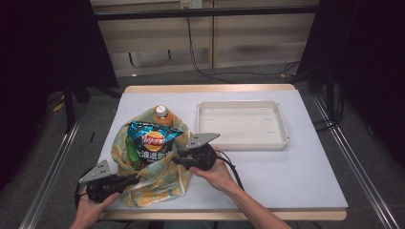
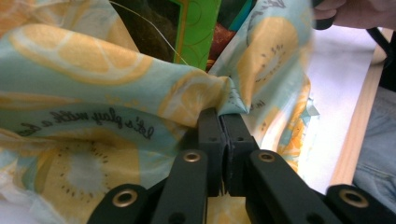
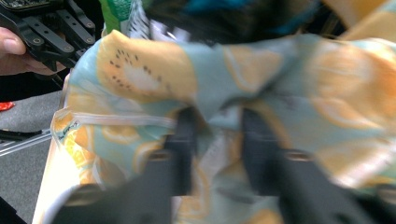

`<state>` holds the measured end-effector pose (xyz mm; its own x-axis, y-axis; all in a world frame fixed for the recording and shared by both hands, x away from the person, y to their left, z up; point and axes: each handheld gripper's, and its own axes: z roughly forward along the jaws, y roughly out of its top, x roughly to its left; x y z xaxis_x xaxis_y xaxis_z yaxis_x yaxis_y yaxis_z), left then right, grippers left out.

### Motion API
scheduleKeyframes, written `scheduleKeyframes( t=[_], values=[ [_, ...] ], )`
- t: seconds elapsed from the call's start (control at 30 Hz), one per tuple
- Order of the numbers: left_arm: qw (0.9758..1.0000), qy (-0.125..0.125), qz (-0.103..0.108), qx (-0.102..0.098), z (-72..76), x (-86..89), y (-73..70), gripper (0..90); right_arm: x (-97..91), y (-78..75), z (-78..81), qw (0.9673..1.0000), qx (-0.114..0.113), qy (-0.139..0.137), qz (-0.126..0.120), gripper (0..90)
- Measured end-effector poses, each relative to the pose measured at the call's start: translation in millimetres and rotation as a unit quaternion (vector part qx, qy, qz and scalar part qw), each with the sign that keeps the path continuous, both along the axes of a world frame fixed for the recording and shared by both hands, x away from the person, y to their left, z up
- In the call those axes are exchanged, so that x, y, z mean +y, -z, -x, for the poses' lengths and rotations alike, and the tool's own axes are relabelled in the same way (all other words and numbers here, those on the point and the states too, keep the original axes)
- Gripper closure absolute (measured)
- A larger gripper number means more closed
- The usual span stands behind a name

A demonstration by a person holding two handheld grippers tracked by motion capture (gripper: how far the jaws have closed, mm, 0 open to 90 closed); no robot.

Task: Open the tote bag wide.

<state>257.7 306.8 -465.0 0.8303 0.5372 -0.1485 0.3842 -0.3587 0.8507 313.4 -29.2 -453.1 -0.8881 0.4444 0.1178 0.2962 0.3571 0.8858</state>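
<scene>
- Lying crumpled at the front left of the surface [image 1: 296, 157], the fruit-print cloth bag [image 1: 148, 183] hides the lower parts of a blue crisp packet [image 1: 152, 140], a green packet [image 1: 132, 153] and an orange-capped bottle [image 1: 162, 114].
- Bag's mouth and long axis point away from the person, towards the far edge.
- Left claw [image 2: 223, 122] is clamped on a fold of the bag's rim.
- Right claw [image 3: 212, 128] is blurred; bag cloth bunches between its jaws, though a firm grip cannot be told.
- White tray [image 1: 282, 124] sits just right of the bag.

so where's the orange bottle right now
In the high view the orange bottle stands upright in the far end of the fruit-print bag, just behind the blue chip bag and left of the white tray.
</scene>
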Motion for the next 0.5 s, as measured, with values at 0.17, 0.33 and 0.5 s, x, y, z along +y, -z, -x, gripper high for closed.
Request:
scheduleKeyframes(
  t=[0.17, 0.33, 0.5],
  values=[
    [1.0000, 0.001, 0.003, 0.004, 0.4, 1.3, 2.4, 86.9, -15.0, -0.4, 5.9, 1.0000, -0.003, -0.003, 0.002, 90.0],
    [0.9998, 0.014, 0.004, 0.012, -0.6, 5.8, 10.8, 89.6, -25.1, 14.1, 13.9, 0.9998, 0.017, 0.005, 0.012, 90.0],
    [0.9996, 0.008, 0.008, 0.026, 0.9, 12.3, 22.9, 90.0, -19.8, 27.8, 20.3, 0.9986, 0.018, -0.011, 0.048, 90.0]
  ],
)
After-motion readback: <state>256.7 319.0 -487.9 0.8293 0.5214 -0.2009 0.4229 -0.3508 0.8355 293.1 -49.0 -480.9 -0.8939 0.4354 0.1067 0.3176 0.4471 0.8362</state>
